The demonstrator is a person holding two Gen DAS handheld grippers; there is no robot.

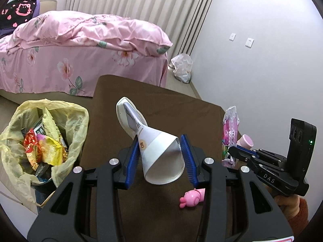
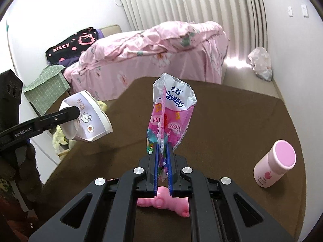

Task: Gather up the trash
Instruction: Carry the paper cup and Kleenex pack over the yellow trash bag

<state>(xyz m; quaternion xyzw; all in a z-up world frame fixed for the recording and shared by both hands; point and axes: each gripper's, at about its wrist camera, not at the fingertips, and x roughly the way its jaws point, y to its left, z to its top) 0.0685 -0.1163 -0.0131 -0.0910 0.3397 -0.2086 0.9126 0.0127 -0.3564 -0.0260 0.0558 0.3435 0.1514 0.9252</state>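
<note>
My left gripper [image 1: 160, 148] is shut on a crushed white paper cup [image 1: 161, 151] and holds it above the brown table [image 1: 161, 100]. The cup also shows in the right wrist view [image 2: 88, 119]. My right gripper [image 2: 162, 151] is shut on an empty pink Kleenex tissue wrapper [image 2: 171, 113], held upright above the table; the wrapper also shows at the right of the left wrist view [image 1: 230, 133]. A trash bin with a yellow liner [image 1: 40, 141], holding several wrappers, stands on the floor left of the table.
A pink pig toy [image 1: 191, 198] lies on the table below the grippers. A pink-capped bottle [image 2: 274, 163] lies at the table's right. A pink bed [image 1: 80, 50] stands behind. A white plastic bag [image 1: 181, 66] sits on the floor by the wall.
</note>
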